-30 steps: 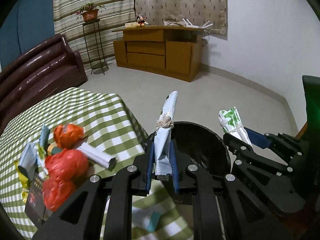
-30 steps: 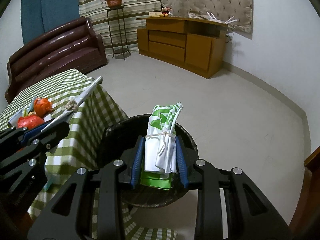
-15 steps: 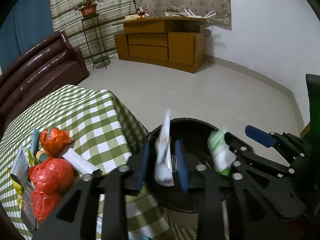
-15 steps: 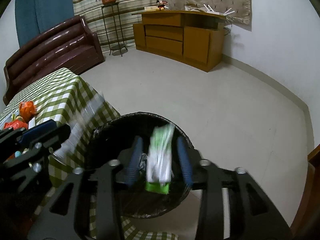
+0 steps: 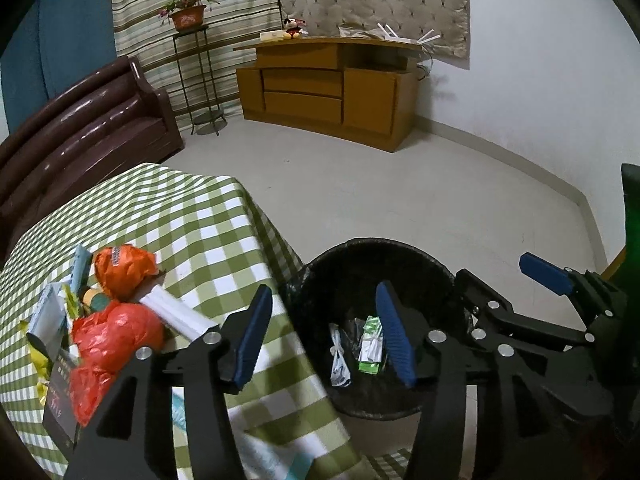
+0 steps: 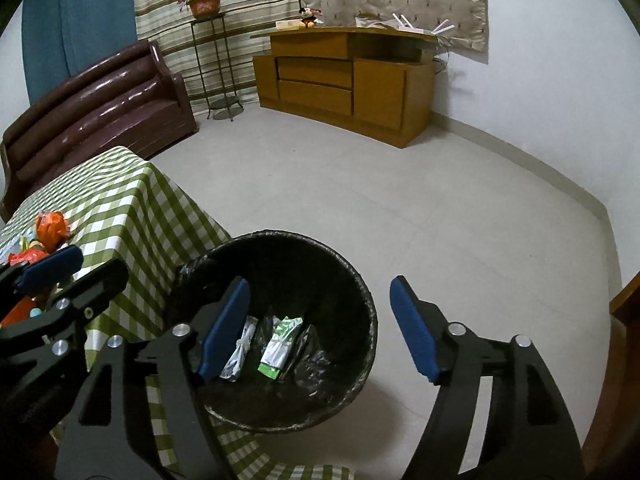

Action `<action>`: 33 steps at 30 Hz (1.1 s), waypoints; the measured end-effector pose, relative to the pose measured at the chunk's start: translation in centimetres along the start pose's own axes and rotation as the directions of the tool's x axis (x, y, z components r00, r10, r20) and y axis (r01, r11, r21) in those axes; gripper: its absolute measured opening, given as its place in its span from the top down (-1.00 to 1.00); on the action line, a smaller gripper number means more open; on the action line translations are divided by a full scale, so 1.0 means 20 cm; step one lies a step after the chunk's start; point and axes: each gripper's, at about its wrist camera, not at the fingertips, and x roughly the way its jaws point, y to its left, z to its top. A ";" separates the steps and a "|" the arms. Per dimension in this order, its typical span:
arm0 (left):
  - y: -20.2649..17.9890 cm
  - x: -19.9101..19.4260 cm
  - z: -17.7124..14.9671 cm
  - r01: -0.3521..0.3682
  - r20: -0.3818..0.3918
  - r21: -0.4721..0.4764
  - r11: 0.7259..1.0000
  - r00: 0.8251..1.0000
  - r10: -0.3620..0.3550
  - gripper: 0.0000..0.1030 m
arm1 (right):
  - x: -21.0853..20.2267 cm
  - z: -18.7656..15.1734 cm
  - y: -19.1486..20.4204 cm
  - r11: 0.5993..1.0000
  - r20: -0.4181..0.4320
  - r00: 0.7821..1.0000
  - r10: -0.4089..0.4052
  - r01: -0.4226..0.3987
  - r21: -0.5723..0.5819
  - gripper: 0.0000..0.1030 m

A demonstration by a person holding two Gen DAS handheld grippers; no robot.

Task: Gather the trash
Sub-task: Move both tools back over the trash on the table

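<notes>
two tied bundles lie at the bottom of the black bin (image 6: pixel 360 280), lower centre of the frame: a pale wrapper (image 6: pixel 239 346) and a green-and-white packet (image 6: pixel 280 346) just beside it. left gripper (image 5: pixel 326 334) and right gripper (image 6: pixel 320 330) hang over the bin, jaws opening and nothing between them. more trash, orange bags (image 5: pixel 116 332) among it, sits on the checked table (image 5: pixel 192 232) at lower left.

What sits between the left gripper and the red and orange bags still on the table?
Nothing visible. The left gripper, jaws opening and empty, hovers over the bin by the table edge. The red bag and orange bag lie left of it; a white carton rests against them, beside the route.
</notes>
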 end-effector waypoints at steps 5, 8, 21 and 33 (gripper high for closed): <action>0.10 -0.06 -0.04 -0.014 -0.003 -0.034 0.999 1.000 0.014 -0.10 | -0.04 0.01 0.04 1.000 0.010 1.000 -0.006 0.006 -0.004 -0.39; 0.17 -0.12 -0.06 -0.034 0.006 -0.047 0.998 0.999 0.034 -0.16 | -0.07 0.01 0.09 1.000 0.012 1.000 0.007 -0.007 -0.018 -0.39; 0.56 -0.35 -0.22 -0.171 0.012 -0.158 0.973 0.985 0.175 -0.29 | -0.21 0.00 0.47 0.986 0.013 0.992 0.123 -0.120 -0.119 -0.39; 0.94 -0.47 -0.40 -0.277 -0.020 -0.256 0.926 0.959 0.282 -0.33 | -0.27 0.00 0.93 0.951 -0.009 0.974 0.228 -0.225 -0.211 -0.39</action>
